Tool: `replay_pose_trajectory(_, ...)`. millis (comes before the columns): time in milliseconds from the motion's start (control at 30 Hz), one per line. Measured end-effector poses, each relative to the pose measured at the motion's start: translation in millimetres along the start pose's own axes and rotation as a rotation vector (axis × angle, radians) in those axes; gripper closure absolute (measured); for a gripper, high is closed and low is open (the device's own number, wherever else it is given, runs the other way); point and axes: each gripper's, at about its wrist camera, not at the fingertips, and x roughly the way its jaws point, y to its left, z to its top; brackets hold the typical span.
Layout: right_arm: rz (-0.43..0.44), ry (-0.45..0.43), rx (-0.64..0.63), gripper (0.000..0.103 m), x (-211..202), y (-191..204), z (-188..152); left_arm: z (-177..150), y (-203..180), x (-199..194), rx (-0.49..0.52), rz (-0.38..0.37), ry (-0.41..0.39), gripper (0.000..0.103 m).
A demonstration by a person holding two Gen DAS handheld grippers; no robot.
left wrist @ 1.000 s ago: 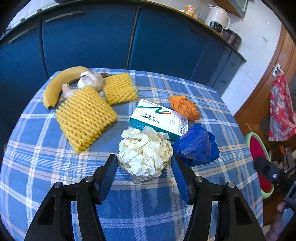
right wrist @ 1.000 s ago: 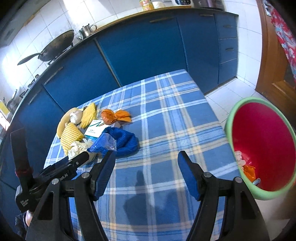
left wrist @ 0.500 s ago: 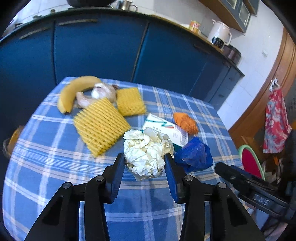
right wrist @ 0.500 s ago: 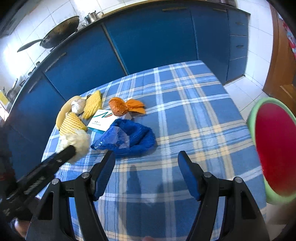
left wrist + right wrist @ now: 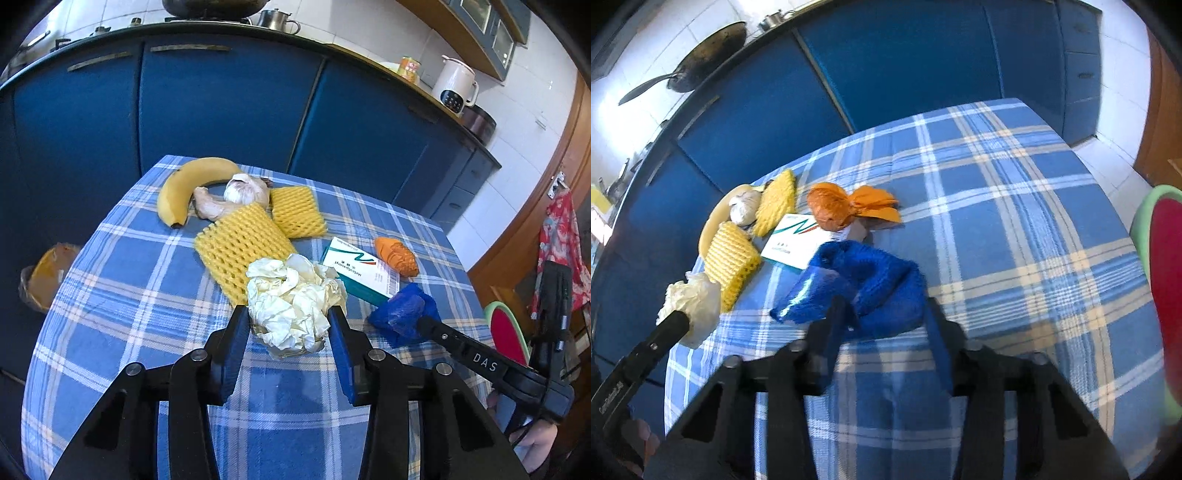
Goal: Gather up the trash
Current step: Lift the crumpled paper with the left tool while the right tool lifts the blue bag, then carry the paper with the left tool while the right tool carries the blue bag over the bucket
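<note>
trash mostly remains on the table [image 5: 122, 280]: left gripper [image 5: 288, 328] pinches the crumpled paper wad [image 5: 291, 299], right gripper [image 5: 882, 314] straddles the blue net [image 5: 886, 284], fingers apart; bin [image 5: 1163, 280] waits beside.

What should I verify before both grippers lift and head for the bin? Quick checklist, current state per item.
1. Left gripper closed on the crumpled white paper: ok, both pads press its sides.
2. Paper free of the large yellow foam net: cannot tell, their edges overlap in the left wrist view.
3. Right gripper closed on the blue mesh bag: not ok, fingers straddle it but look open.
4. Medicine box clear of the bag: cannot tell, the bag's edge hides the box's near corner.
5. Red bin in reach: ok, visible beyond the table's right edge.
</note>
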Motion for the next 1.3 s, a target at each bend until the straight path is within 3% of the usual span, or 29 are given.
replay_pose_trajectory(67, -0.005, -0.011, -0.019, 0.087, -3, 3, -1, -1, 0, -1, 0.001, 0.001, 0.0, 0.059)
replay_pose_trajectory(167, -0.004, -0.017, -0.021, 0.095, -7, 4, -4, -2, -1, -4, 0.004, 0.001, -0.002, 0.059)
replay_pose_trajectory(833, 0.051, -0.149, -0.011, 0.097, -100, 3, -35, -12, -41, -43, 0.085, -0.047, -0.037, 0.059)
replay_pose_trajectory(1300, 0.015, -0.268, 0.035, 0.097, -164, -27, -51, -22, -96, -57, 0.191, -0.101, -0.037, 0.059)
